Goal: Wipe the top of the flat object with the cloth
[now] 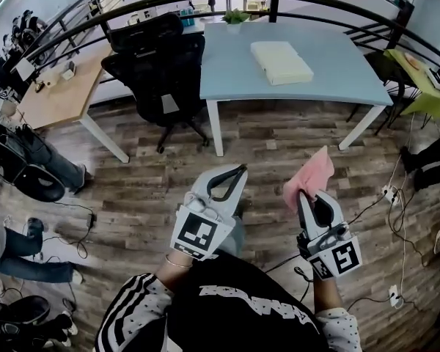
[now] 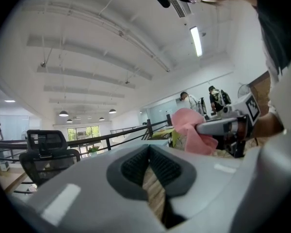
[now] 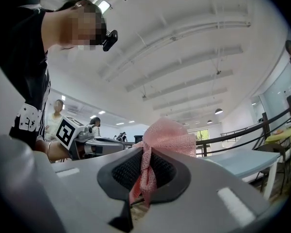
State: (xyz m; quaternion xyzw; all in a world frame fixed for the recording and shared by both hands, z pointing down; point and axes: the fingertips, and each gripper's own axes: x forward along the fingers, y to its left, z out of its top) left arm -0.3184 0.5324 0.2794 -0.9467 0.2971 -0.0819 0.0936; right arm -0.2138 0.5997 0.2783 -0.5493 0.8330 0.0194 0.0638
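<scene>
I'd say the wiping hasn't begun: the right gripper [image 1: 309,194] pinches the pink cloth [image 1: 309,173], while the cream flat object [image 1: 281,61] lies on the blue table [image 1: 227,68], well apart from both grippers. The left gripper [image 1: 240,170] has its jaws pressed together on nothing.

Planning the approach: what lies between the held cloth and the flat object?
In the head view, only wood floor and bare tabletop separate cloth and flat object.

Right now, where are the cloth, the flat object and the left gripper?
cloth [image 1: 309,175], head view, fabric middle
flat object [image 1: 281,62], head view, top middle
left gripper [image 1: 240,171], head view, between fingertips
</scene>
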